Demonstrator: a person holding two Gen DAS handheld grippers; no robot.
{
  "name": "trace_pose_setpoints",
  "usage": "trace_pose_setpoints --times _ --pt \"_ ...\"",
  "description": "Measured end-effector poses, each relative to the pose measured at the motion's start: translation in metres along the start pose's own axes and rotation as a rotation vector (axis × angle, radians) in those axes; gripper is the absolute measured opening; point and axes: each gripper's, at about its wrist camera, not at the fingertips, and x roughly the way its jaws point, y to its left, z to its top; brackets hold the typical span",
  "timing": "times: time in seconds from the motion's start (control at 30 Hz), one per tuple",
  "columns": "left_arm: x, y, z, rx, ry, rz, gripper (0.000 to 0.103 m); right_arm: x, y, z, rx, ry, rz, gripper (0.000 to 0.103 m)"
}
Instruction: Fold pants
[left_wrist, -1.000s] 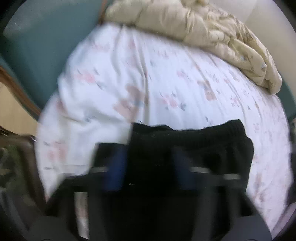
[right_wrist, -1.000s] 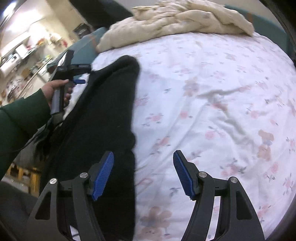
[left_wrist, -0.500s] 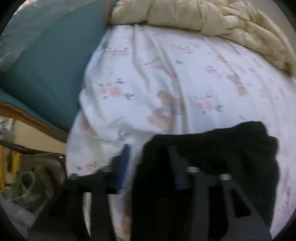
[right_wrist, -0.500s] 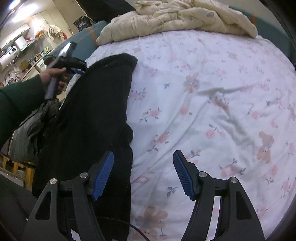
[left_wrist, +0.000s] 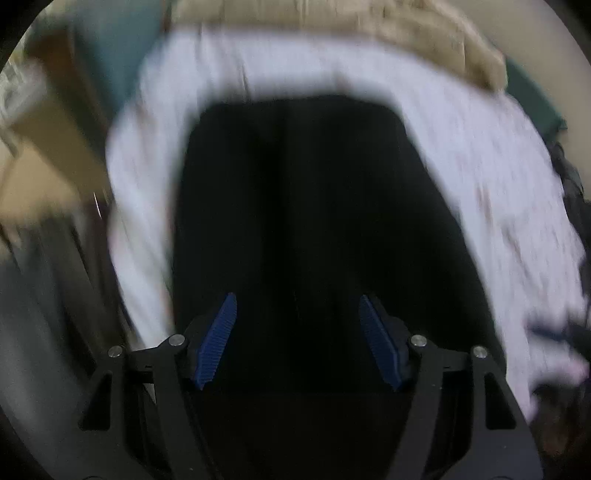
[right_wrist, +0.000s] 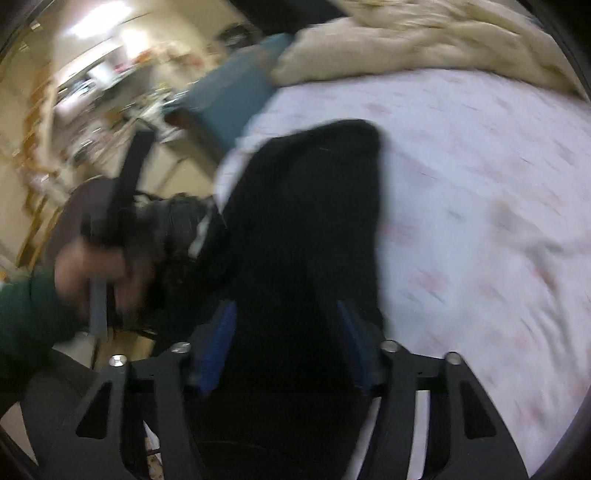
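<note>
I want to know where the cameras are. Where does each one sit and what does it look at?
Left wrist: sits on the left gripper, looking down its blue pads at the black pants on the sheet; jaws opening, nothing pinched.
Right wrist: sits on the right gripper, looking over the pants; jaws closing above the cloth; the left hand and green sleeve show.
Both see pants, sheet and beige quilt.
</note>
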Motion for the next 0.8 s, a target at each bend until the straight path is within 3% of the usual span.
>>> trace_pose_setpoints --times 0.07,0.17,0.2,0.27,0.43,0.53,0.57,0.63,0.7,0.8 --pt "0.011 0.013 -0.029 -0.106 0.053 -0.048 0.065 0.037 0.010 0.010 -0.005 0.048 0.029 0.049" --pt "0.017 0.011 -0.056 -0.002 0.068 0.029 0.066 0.086 0.010 0.005 0.015 0.156 -0.021 0.047" --pt "0.017 0.014 -0.067 -0.010 0.084 0.029 0.067 0.097 0.003 -0.004 0.047 0.202 -0.047 0.046" --pt "0.016 0.021 -0.090 -0.049 0.123 -0.021 0.067 0.099 -0.008 -0.020 0.091 0.243 -0.063 0.042" --pt "-0.003 0.006 -0.127 0.024 0.126 0.061 0.071 0.065 -0.016 -0.061 0.099 0.382 -0.102 0.042" --pt "-0.021 0.007 -0.132 -0.089 0.124 0.062 0.071 0.051 -0.011 -0.065 0.074 0.466 -0.142 0.042" --pt "-0.030 0.008 -0.132 -0.150 0.098 0.017 0.071 0.046 -0.010 -0.060 0.070 0.458 -0.132 0.044" --pt "-0.041 0.008 -0.133 -0.231 0.042 -0.043 0.072 0.030 -0.004 -0.025 0.037 0.363 -0.085 0.045" --pt "-0.037 0.004 -0.136 -0.235 0.024 -0.018 0.072 0.019 0.005 0.024 -0.022 0.253 -0.062 0.046" --pt "-0.008 0.006 -0.139 -0.209 0.090 0.019 0.072 0.027 0.015 0.101 -0.107 0.173 -0.003 0.046"
